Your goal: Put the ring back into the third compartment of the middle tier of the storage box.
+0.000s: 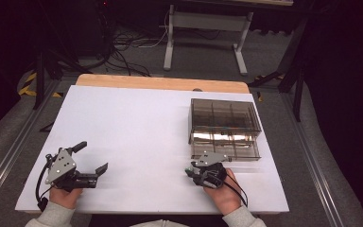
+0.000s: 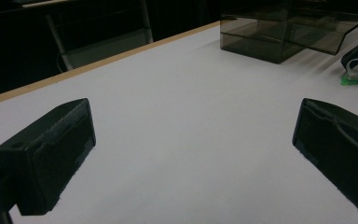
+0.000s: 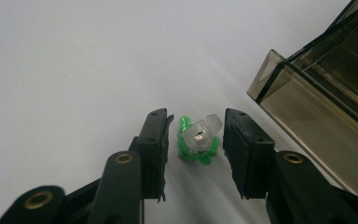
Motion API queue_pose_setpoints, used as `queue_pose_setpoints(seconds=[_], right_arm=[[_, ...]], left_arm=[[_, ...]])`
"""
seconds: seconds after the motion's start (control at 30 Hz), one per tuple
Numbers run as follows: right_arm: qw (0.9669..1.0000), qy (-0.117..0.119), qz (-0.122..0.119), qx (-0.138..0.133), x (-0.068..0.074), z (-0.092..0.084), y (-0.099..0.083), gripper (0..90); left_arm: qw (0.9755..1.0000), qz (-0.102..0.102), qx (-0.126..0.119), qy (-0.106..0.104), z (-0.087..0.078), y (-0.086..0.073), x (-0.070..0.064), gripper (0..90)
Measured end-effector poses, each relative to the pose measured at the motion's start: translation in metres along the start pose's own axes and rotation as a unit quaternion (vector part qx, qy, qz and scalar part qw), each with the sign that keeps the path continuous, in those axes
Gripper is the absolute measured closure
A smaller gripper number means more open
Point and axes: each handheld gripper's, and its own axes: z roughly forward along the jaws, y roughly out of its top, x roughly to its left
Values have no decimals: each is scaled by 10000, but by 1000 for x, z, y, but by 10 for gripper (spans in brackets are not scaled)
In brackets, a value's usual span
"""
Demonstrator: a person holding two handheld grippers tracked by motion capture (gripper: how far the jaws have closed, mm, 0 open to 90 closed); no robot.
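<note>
The table (image 1: 137,123) is the biggest thing here, a white top with a strip of bare wood along its far edge. On its right half stands a smoky, see-through plastic box (image 1: 224,125) with a grid of compartments under its top; a drawer (image 1: 227,150) is pulled out from its front, toward the person. What lies in the compartments and in the drawer cannot be made out through the dark plastic.

The left tongs (image 1: 94,158) rest near the table's front left corner, well apart from the box, their jaws spread wide with only bare table between them.

The right tongs (image 3: 195,140) sit low on the table just in front of the drawer. Their jaws are narrowed around a small green and clear plastic piece (image 3: 198,140), which lies on the table surface beside the box's corner; a thin gap shows on each side of it, so the pads do not grip it.
</note>
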Motion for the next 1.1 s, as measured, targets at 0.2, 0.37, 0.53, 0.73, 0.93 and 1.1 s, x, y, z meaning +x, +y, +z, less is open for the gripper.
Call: queue_pose_setpoints(seconds=[0.2, 0.37, 0.53, 0.73, 0.93, 1.1], right_arm=[[10000, -26, -21, 66, 1, 3, 1, 665], [9999, -98, -47, 117, 2, 4, 2, 721], [9998, -131, -94, 109, 4, 2, 3, 746], [9998, -142, -151, 41, 5, -2, 4, 746], [9997, -151, -190, -75, 7, -9, 5, 746], [9996, -152, -206, -146, 8, -12, 6, 746]], left_arm=[[10000, -2, -1, -4, 0, 0, 0, 2], [10000, -1, -3, -4, 0, 0, 0, 2], [10000, -2, -5, -2, 0, 0, 0, 2], [10000, -3, -8, -2, 0, 0, 0, 2], [10000, 0, -7, 0, 0, 0, 0, 2], [10000, -1, -5, -1, 0, 0, 0, 2]])
